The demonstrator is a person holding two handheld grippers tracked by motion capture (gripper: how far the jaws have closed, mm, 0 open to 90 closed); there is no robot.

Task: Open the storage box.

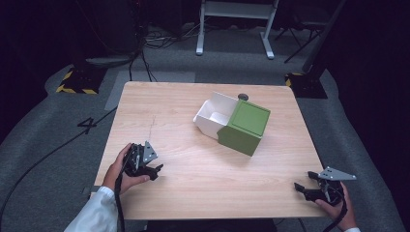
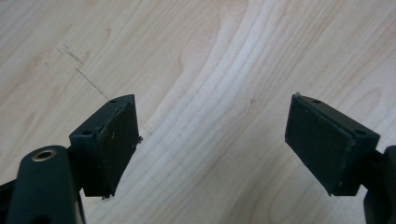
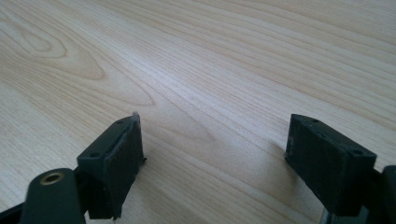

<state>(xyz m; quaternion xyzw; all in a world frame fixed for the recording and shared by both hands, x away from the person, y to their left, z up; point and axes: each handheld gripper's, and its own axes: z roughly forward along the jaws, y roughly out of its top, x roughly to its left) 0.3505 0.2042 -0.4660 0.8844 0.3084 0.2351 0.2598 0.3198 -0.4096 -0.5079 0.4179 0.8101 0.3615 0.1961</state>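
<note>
I see a white open-topped plastic bin (image 1: 214,116) joined to a green box with a flat square lid (image 1: 246,126), sitting at about one o'clock from the middle of the light wooden table (image 1: 193,164), turned at an angle to its edges. My left gripper (image 1: 155,170) rests near the seven o'clock edge, jaws spread wide with bare wood between them. My right gripper (image 1: 303,186) sits at the five o'clock corner, close to the edge, jaws likewise wide apart and holding nothing. Open tabletop lies between both grippers and the box.
</note>
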